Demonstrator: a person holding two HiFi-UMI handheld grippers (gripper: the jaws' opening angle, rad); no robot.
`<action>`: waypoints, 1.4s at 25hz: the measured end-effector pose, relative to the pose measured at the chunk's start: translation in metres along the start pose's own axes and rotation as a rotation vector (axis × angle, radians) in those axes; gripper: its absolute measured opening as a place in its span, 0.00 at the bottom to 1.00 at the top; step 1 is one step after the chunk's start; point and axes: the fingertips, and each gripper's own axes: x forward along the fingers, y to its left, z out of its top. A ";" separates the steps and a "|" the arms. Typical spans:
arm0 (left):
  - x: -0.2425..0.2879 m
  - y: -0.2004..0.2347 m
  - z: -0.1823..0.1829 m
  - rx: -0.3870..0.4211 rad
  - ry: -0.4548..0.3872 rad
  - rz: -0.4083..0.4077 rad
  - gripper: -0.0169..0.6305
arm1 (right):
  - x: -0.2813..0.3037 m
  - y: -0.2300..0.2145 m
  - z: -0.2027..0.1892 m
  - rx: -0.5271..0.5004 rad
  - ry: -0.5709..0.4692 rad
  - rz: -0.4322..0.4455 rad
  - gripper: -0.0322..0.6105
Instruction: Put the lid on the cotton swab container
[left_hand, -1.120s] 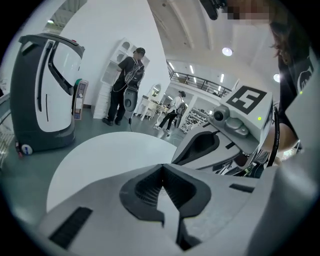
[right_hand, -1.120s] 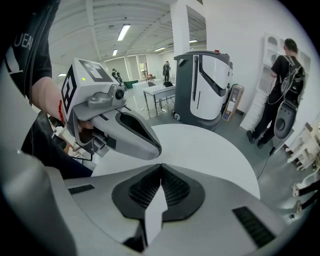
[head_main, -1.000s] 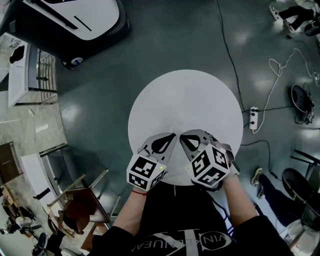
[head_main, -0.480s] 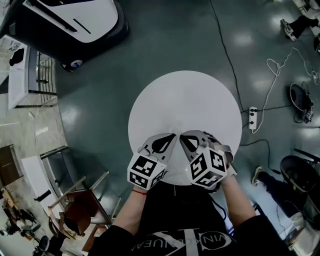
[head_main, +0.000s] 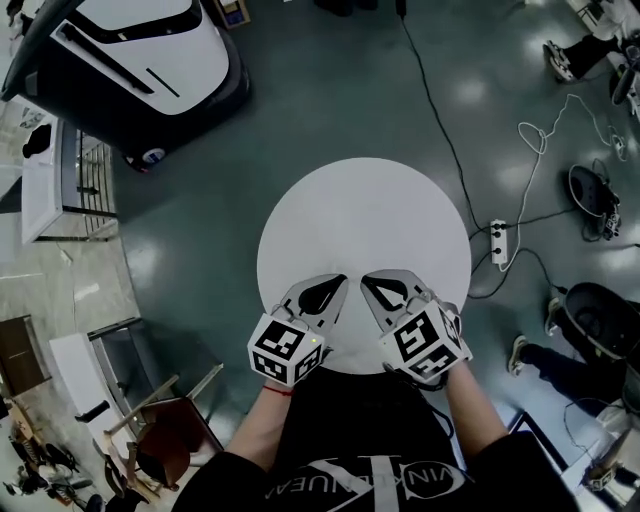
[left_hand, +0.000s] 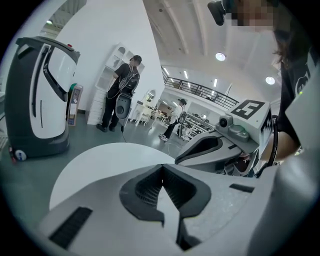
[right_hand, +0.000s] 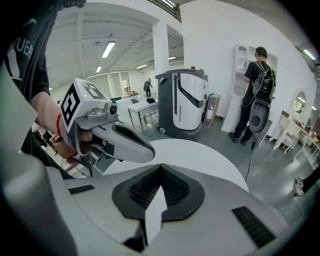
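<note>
Looking down in the head view, a round white table (head_main: 365, 215) stands on a dark glossy floor, and both hands hold their tools over its near edge. The left gripper (head_main: 336, 284) and right gripper (head_main: 370, 283) sit side by side, tips pointing away from the person, each with its marker cube (head_main: 285, 350) nearest the body. A power strip (head_main: 497, 241) lies on the floor to the right of the table, and a white and dark machine (head_main: 140, 60) stands at the upper left. In the left gripper view, the left gripper (left_hand: 161, 167) has its jaws closed tip to tip with nothing between them; the tabletop (left_hand: 100, 165) lies beyond, and the right gripper (left_hand: 210, 147) shows at the right. In the right gripper view, the right gripper (right_hand: 161, 167) is likewise closed and empty, with the left gripper (right_hand: 125, 142) just beside it at the left. A person (right_hand: 255, 95) stands by white shelves in the background. I cannot find the cotton swab container or its lid in any view.
</note>
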 end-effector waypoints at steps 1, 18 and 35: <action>-0.001 -0.003 0.004 0.012 -0.002 -0.004 0.04 | -0.005 0.001 0.004 0.009 -0.016 -0.002 0.05; -0.032 -0.050 0.063 0.076 -0.086 -0.066 0.04 | -0.084 0.006 0.055 0.053 -0.249 -0.014 0.05; -0.057 -0.079 0.121 0.080 -0.197 -0.118 0.04 | -0.144 0.001 0.084 0.062 -0.385 -0.039 0.05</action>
